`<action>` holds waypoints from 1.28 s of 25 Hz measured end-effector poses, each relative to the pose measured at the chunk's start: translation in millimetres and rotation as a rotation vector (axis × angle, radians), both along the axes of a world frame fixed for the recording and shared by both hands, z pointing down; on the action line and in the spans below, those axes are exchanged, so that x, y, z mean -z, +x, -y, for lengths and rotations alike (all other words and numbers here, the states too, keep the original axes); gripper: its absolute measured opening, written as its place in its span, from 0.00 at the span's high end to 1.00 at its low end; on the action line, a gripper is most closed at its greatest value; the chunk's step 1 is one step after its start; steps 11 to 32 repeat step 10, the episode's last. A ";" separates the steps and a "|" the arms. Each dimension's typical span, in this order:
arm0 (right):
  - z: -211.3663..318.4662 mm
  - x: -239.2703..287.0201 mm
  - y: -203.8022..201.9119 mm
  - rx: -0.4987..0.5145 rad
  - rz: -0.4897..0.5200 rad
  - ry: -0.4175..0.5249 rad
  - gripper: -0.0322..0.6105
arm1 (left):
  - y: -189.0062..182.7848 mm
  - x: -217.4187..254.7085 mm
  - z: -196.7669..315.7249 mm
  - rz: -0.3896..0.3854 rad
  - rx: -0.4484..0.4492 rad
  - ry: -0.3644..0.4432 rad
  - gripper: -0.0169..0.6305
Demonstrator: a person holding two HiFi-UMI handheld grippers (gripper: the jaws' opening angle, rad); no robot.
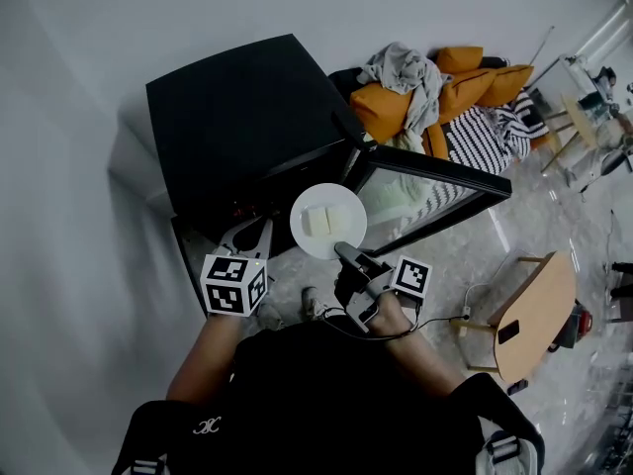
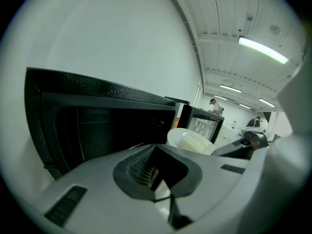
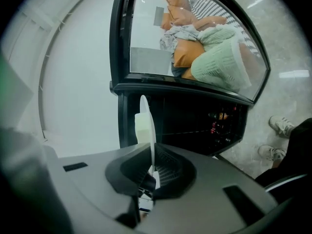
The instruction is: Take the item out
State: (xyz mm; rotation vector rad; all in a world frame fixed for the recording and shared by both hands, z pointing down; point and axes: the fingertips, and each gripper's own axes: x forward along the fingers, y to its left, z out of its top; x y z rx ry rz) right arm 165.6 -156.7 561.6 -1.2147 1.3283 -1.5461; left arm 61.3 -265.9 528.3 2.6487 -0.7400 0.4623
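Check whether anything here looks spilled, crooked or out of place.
Nothing is spilled or broken. The white plate with two pale blocks is pinched only at its rim by the right gripper, in front of the open black appliance. Behind its door, a heap of clothes and cushions looks untidy.

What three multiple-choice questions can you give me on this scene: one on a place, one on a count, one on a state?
1. Where is the white plate?
A. In the right claw, before the microwave
B. Inside the microwave
C. On the floor

2. How many pale blocks lie on it?
A. One
B. Two
C. Four

3. The microwave door is:
A. Shut
B. Taken off
C. Open

Answers:
1 A, the claw clamps the plate's rim outside the cavity.
2 B, two lie side by side.
3 C, it stands swung out to the side.
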 end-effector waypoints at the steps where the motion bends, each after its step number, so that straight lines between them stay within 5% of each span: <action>1: 1.2 -0.1 1.1 0.001 -0.001 0.000 0.92 | 1.2 -0.5 0.1 0.000 -0.002 0.000 0.97; 32: 9.7 1.6 0.8 0.016 0.005 0.001 0.92 | 3.6 -1.1 4.2 0.005 -0.004 -0.002 0.97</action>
